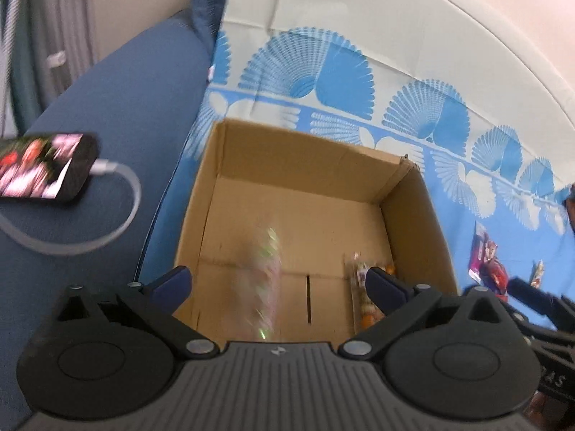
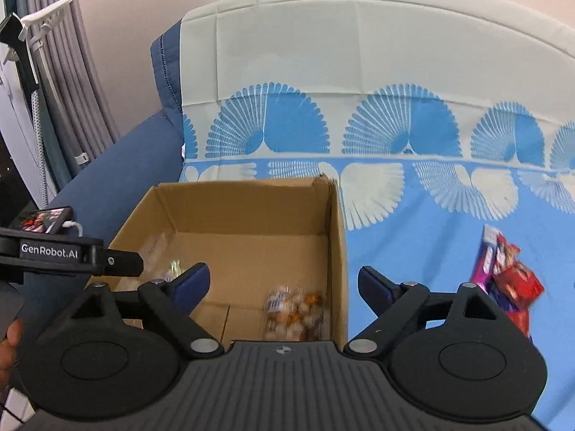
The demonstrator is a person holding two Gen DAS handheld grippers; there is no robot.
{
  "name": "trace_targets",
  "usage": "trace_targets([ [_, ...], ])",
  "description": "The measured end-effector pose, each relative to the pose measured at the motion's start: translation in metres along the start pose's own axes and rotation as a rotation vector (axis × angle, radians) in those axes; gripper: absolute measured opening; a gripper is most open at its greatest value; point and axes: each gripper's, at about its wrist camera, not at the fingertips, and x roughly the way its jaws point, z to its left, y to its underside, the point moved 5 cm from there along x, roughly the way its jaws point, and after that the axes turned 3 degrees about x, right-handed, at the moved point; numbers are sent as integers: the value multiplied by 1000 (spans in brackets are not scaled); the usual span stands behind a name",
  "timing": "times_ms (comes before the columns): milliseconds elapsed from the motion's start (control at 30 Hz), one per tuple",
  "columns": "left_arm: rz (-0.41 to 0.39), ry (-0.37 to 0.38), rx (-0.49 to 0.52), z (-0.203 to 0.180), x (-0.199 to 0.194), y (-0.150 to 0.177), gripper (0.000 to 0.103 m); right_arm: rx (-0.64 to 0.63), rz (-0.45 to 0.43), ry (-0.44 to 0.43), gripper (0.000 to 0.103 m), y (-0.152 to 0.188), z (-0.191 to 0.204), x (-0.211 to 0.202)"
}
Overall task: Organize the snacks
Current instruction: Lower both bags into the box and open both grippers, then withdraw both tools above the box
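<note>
An open cardboard box sits on a blue and white patterned cloth. My left gripper hangs over it, open. A blurred clear snack packet shows between the wide jaws above the box floor and touches neither pad. A packet of orange and white snacks lies in the box's near right corner. My right gripper is open and holds nothing; its jaws straddle the box's right wall. A red and purple snack packet lies on the cloth to the right of the box.
A phone with a lit screen and a white cable lies on the dark blue cushion left of the box. A small packet lies on the cloth at the far right. Grey curtains hang at the left. A hand shows at the left edge.
</note>
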Motion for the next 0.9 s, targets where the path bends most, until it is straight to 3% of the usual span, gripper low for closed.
trace_targets([
  [333, 22, -21, 63, -15, -58, 60, 103, -52, -11, -22, 96, 33, 12, -72],
  [900, -59, -41, 101, -29, -131, 93, 103, -68, -80, -21, 97, 57, 20, -152],
])
